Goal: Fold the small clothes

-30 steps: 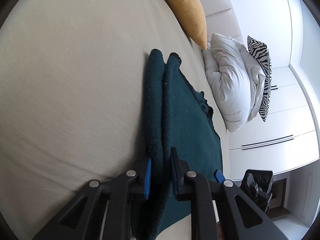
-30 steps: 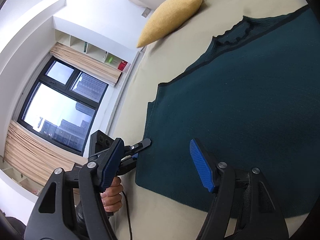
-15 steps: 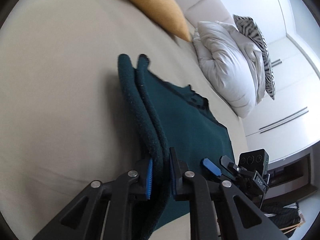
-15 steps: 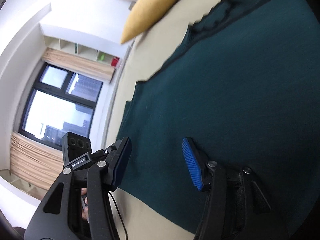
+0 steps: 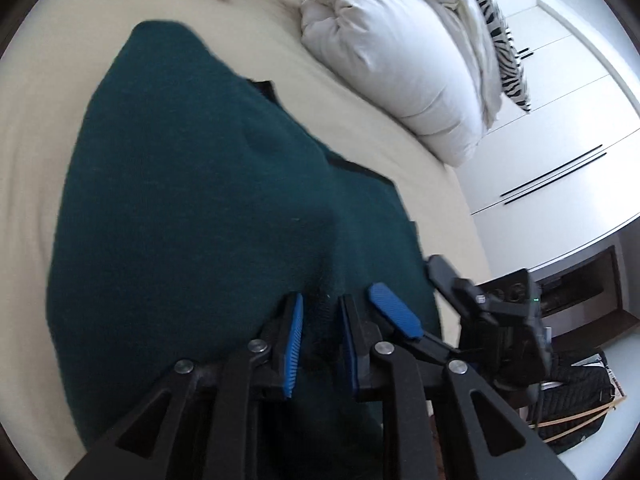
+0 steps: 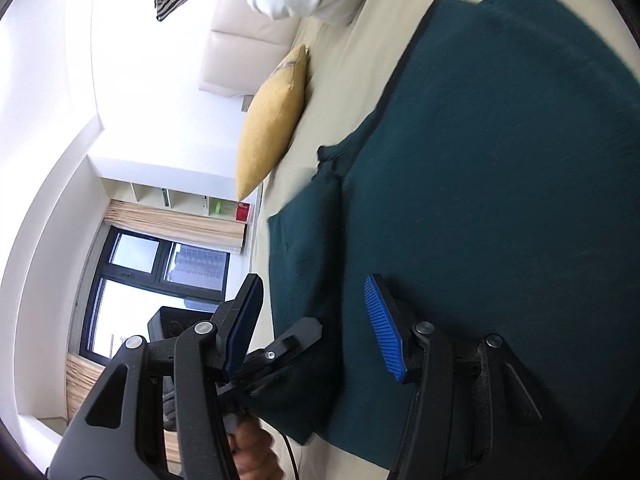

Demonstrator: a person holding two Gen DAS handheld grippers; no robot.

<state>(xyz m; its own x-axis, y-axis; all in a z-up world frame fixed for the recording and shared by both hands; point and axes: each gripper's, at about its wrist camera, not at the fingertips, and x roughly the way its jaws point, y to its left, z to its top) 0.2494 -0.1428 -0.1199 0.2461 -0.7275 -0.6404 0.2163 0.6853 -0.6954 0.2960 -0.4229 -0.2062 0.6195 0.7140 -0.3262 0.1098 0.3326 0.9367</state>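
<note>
Teal knit garment (image 5: 192, 200) is lying spread across the cream bed (image 5: 48, 64), one side folded over onto the rest so a doubled flap is covering much of the lower layer; a darker trim edge is showing along the lower layer's far side. Left gripper (image 5: 318, 328) is sitting at the near edge of the fold, a bunched ridge of the teal fabric running up between its blue pads; the jaws are only narrowly parted and are opening, and whether the pads are pressing the cloth cannot be told. Right gripper (image 6: 316, 320) is hovering over the near part of the garment (image 6: 480, 160), jaws about half open, nothing clamped between them, cloth merely lying below. From the right wrist view, the tip of the left gripper (image 6: 296, 340) is showing between the right jaws, close against the flap's near corner, with a hand (image 6: 256, 456) gripping its handle below. From the left wrist view, the right gripper (image 5: 416, 300) is appearing just beside the left one, at the garment's right edge. Yellow cushion (image 6: 272, 128) is resting near the head of the bed, well apart from the garment. White duvet bundle (image 5: 400, 60) is piled at the far side, a zebra-striped cushion (image 5: 500, 28) leaning behind it. Motion blur is softening the fabric edges.
</note>
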